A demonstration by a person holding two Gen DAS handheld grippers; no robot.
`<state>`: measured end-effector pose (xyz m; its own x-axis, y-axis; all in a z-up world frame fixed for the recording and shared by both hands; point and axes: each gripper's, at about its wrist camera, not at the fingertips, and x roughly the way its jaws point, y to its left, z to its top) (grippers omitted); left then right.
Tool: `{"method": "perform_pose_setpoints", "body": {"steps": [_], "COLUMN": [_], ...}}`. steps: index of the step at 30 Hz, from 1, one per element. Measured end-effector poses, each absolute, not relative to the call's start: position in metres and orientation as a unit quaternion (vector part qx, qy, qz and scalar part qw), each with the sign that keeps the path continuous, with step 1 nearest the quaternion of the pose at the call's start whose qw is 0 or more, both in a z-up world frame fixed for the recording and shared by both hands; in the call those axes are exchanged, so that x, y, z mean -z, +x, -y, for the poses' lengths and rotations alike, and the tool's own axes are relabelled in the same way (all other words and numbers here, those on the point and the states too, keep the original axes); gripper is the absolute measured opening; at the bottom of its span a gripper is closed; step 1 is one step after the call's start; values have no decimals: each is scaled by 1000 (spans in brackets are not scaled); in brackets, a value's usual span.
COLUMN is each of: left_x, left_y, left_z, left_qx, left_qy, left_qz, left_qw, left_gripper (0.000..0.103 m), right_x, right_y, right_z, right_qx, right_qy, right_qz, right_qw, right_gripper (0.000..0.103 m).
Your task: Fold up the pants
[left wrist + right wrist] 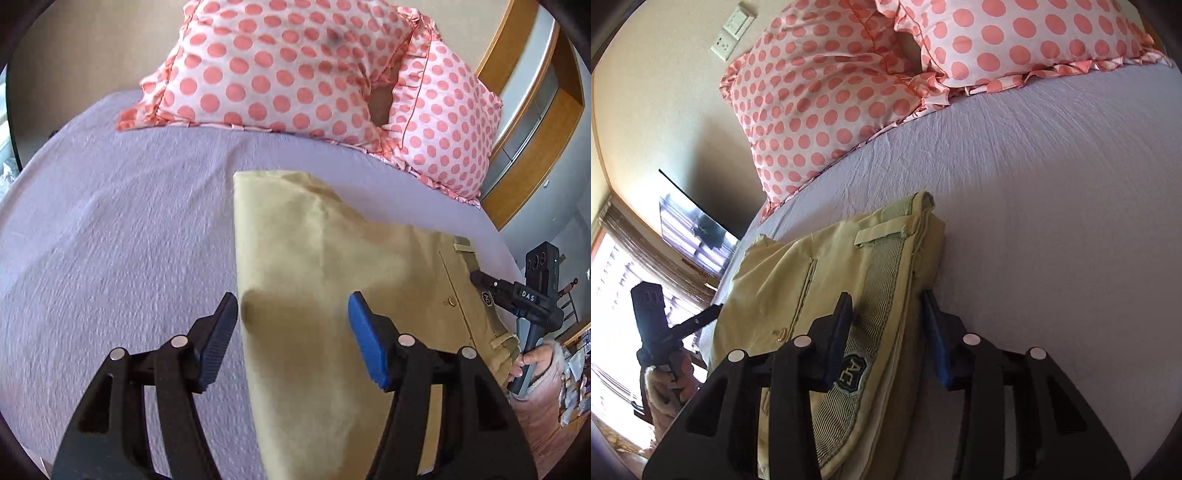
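Note:
Khaki pants [325, 280] lie folded on the lilac bed sheet [110, 229]. My left gripper [293, 314] is open, its jaws astride the pants' folded left edge, with cloth between them. In the right wrist view the pants [783, 280] show their striped waistband [875, 306] with an "AC" label. My right gripper [886, 314] is open with the waistband edge between its jaws. The right gripper also shows at the far right of the left wrist view [480, 277], at the waistband. The left gripper shows at the left of the right wrist view [716, 310].
Two pink polka-dot pillows [280, 70] [447, 129] lean at the head of the bed. A wooden bed frame [517, 184] runs along the right. A wall with sockets [733, 29] and a dark screen [698, 229] lie beyond the bed's left side.

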<state>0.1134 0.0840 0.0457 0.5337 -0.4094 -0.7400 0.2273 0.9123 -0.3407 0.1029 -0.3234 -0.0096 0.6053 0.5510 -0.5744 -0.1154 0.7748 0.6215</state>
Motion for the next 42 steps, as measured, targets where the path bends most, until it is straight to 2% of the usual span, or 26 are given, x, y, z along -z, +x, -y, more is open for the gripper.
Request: {"method": "perform_pose_setpoints", "body": {"steps": [2,4,5,7,8,10,13,18,23,26,28,30,31,32,36,38,40,42], "left_x": [-36,-30,-28,-25,-25,-21,-19,-45,-77,-77,-62,-42,-37,-38,-65,-79,-82,-71], "left_y": [123,135,140,150,156,165,167,172,219,260,288,304,306,302,271,254,247,251], "left_z": [-85,-84,-86,-87,-89,-94,-103,-93,-73,-55,-40,-30,-28,-29,-47,-55,-47,-30], "left_qx": [199,217,225,240,244,237,243,223,193,162,134,99,94,95,82,119,169,197], "left_qy": [-120,-140,-147,-169,-181,-197,-223,-187,-157,-141,-124,-106,-100,-95,-77,-108,-124,-130], "left_qz": [-466,-478,-475,-477,-478,-487,-489,-467,-421,-407,-423,-453,-457,-452,-400,-377,-382,-411], "left_qw": [854,840,838,829,824,817,807,835,872,888,887,880,879,882,909,912,900,880], "left_gripper": [63,72,72,69,64,23,10,6,7,7,10,15,20,21,24,25,36,39], "right_x": [12,12,13,18,17,15,5,-20,-43,-48,-46,-32,-22,-16,-43,-55,-57,-49], "right_y": [109,112,113,114,114,113,116,139,187,221,241,263,270,272,247,236,235,239], "right_z": [325,320,317,316,317,321,321,313,319,328,331,326,324,324,342,344,334,320], "right_qx": [-202,-219,-232,-263,-271,-289,-307,-315,-293,-256,-223,-179,-153,-126,-71,-112,-154,-168], "right_qy": [287,281,281,296,303,322,336,324,310,292,273,240,222,208,199,229,244,245], "right_qz": [-399,-405,-409,-415,-412,-402,-386,-363,-331,-313,-317,-362,-391,-411,-358,-340,-349,-377], "right_qw": [847,842,836,819,815,807,802,815,842,867,880,883,880,879,910,905,891,877], "right_gripper": [41,41,31,20,16,14,12,11,10,10,10,12,19,30,39,51,57,66]}}
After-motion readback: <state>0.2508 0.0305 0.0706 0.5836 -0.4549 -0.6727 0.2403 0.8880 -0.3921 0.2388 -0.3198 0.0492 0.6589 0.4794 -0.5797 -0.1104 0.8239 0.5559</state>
